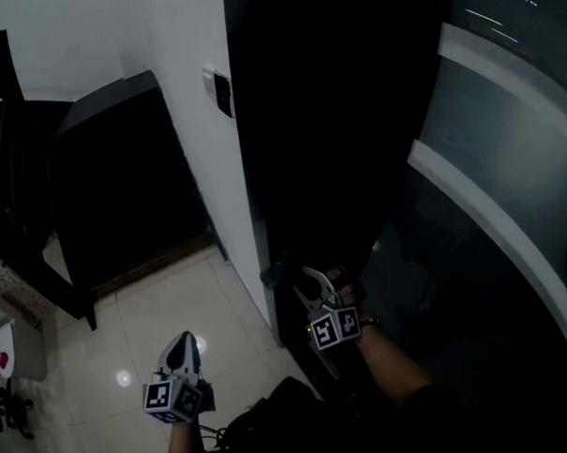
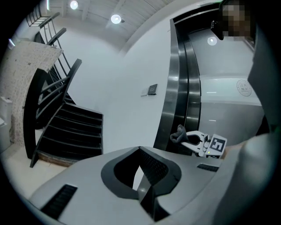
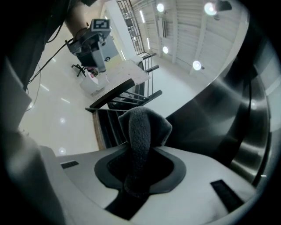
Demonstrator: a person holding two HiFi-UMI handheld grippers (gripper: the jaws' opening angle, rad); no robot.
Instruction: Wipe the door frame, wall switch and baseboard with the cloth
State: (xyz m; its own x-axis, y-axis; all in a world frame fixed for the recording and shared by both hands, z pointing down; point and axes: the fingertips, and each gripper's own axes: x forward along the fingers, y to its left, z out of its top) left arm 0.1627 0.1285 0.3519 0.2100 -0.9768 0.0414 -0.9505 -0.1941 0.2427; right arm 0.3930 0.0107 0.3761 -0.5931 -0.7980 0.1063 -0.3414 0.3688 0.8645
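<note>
the cloth [image 3: 142, 132] is clamped in your right gripper [image 1: 311, 283], jaws closed on its fold, held low beside the dark door frame [image 1: 253, 175]. your left gripper [image 2: 140, 151] is closed on nothing, over the floor [image 1: 165, 306]. only a small tuft stands past the tips, so a hard press could scrape bare jaw on the frame, or a drag could pull the fold out. the right gripper view shows the grip clearly but not the switch [image 2: 152, 89]. the left gripper view shows the switch well above the cloth.
</note>
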